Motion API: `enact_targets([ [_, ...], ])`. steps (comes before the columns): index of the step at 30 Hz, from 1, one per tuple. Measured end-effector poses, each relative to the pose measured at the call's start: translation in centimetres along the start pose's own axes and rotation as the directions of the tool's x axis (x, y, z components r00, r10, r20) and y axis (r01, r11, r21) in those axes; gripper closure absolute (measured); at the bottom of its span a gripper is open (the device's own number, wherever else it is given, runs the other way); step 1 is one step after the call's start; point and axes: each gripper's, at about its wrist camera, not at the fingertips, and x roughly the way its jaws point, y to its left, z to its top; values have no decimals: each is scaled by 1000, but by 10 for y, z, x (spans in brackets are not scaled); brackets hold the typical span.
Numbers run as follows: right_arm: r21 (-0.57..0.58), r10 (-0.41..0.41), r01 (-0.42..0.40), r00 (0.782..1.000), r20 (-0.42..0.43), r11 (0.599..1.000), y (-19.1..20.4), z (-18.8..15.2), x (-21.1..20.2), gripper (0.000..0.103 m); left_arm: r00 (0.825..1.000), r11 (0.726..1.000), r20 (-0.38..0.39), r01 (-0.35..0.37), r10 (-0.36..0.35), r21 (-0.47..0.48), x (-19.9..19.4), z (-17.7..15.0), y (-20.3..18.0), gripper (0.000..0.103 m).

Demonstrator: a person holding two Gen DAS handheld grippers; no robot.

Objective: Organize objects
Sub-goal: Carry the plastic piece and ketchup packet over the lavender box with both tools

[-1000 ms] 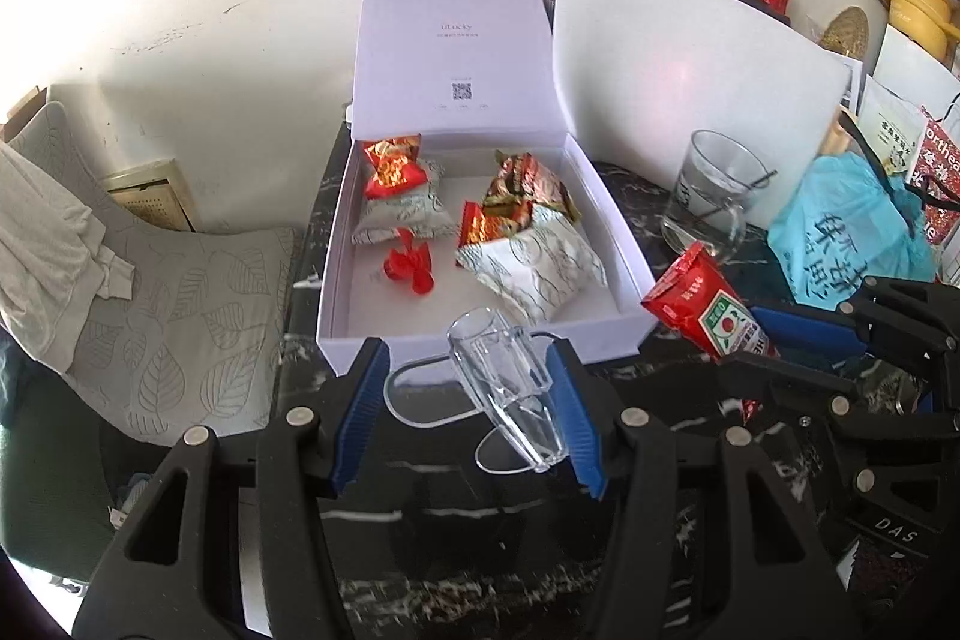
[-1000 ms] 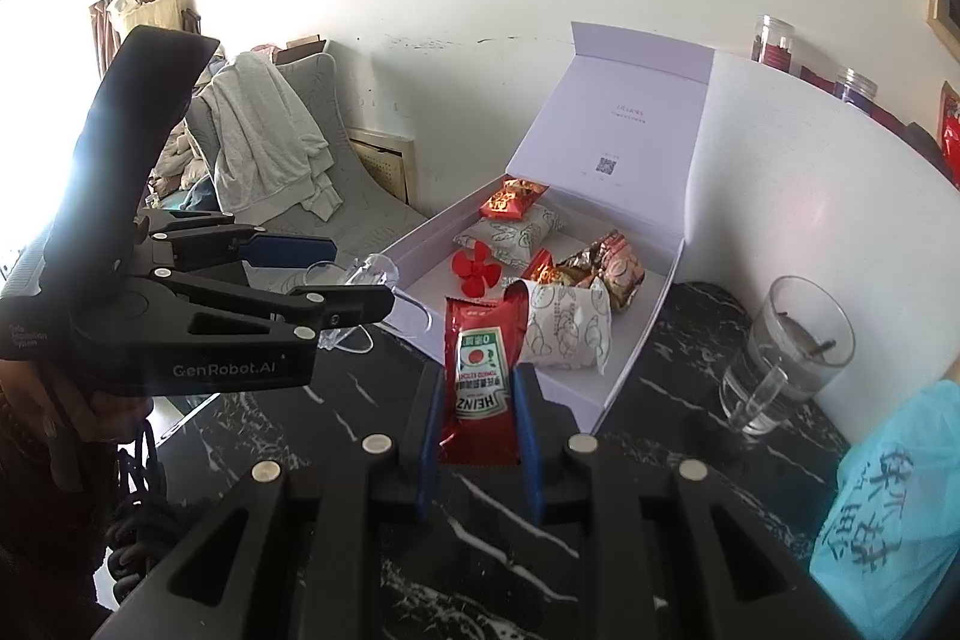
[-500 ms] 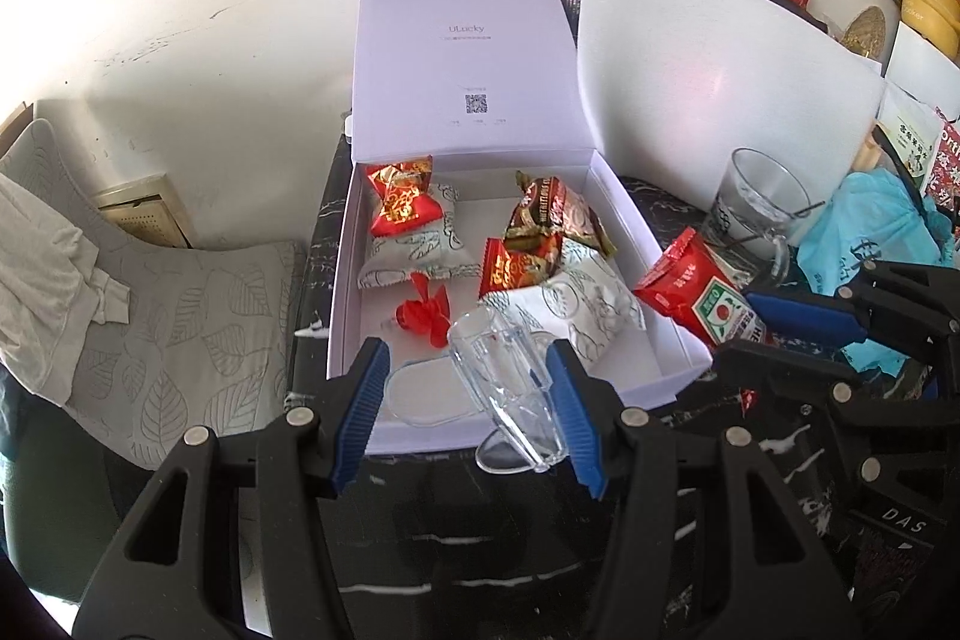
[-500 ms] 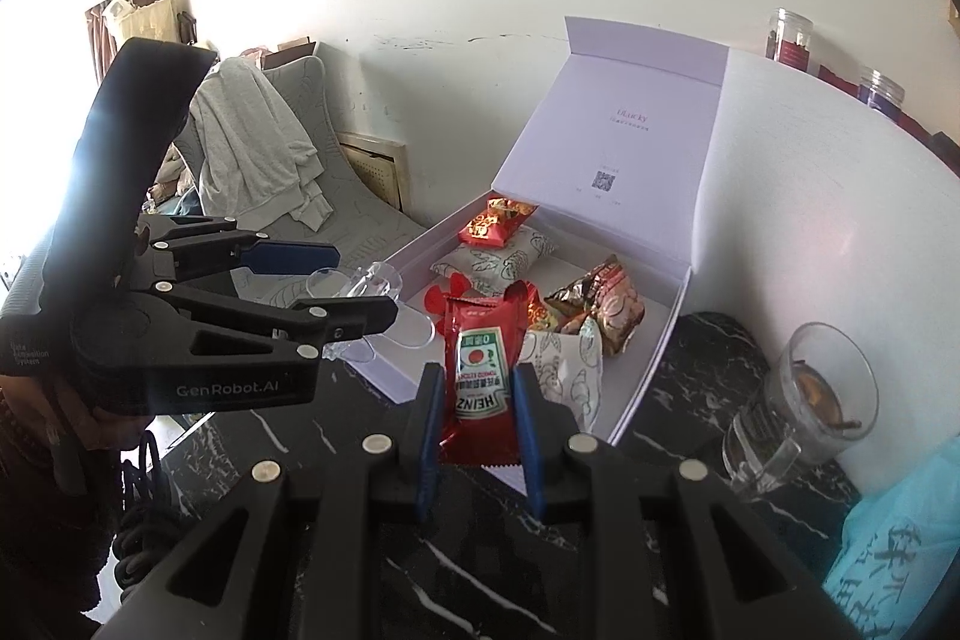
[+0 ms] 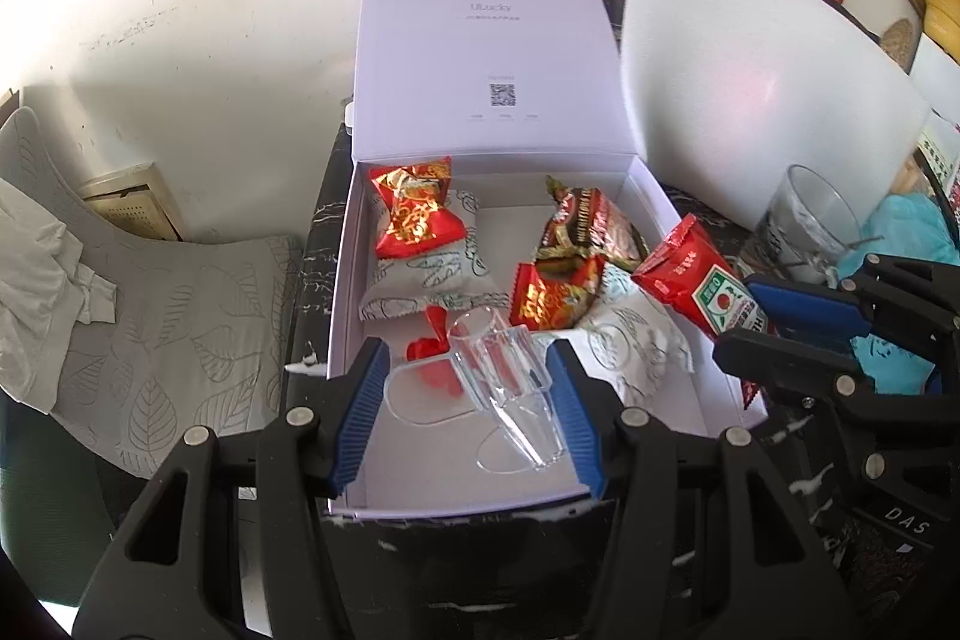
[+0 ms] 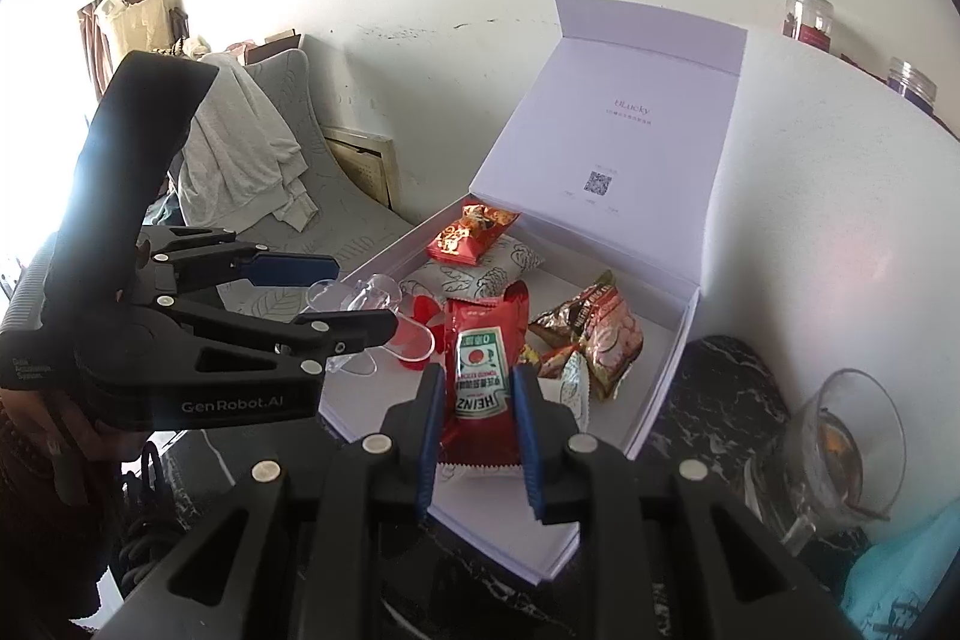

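Clear plastic fills the left gripper (image 5: pixel 470 409): its blue pads are clamped on a transparent scoop (image 5: pixel 507 388) whose mouth points away from the camera, its flat handle tab sticking out toward the gripper's left pad. The scoop hangs over the near end of the open lilac gift box (image 5: pixel 342 340). To the right, the right gripper (image 6: pixel 477 430) is pinched tight on a red Heinz ketchup sachet (image 6: pixel 483 370), held upright with its label upside down, over the box's right-hand near corner — the sachet's lower crimped edge shows below the pads.

Just beyond the scoop, inside the box, lies a small red plastic piece (image 5: pixel 429 340). Further in sit two white patterned packets, one left (image 5: pixel 420 274) with a red-and-gold candy wrapper (image 5: pixel 414 214) on top, one right (image 5: pixel 630 340) bearing another red wrapper (image 5: pixel 552 295) and a brown-gold foil snack (image 5: pixel 585 226).

Behind them the box lid (image 5: pixel 486 28) stands upright. Off to the right gripper's far right, on the black marble tabletop (image 6: pixel 714 400), stands a glass mug (image 6: pixel 852 448).
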Motion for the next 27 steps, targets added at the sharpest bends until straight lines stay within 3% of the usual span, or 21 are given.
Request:
enact_targets([
  [10, -10, -9, 9, 1000, 8, 1000, -17, 23, 19, 80, 999, 999, 6, -41, 41, -23, 22, 27, 8, 50],
  [19, 34, -17, 17, 1000, -2, 999, -37, 42, 40, 80, 997, 997, -20, -76, 77, 12, 46, 54, 7, 50],
  [27, 50, -9, 9, 1000, 2, 999, -42, 59, 54, 80, 996, 995, -25, -82, 81, -56, 65, 72, 20, 50],
])
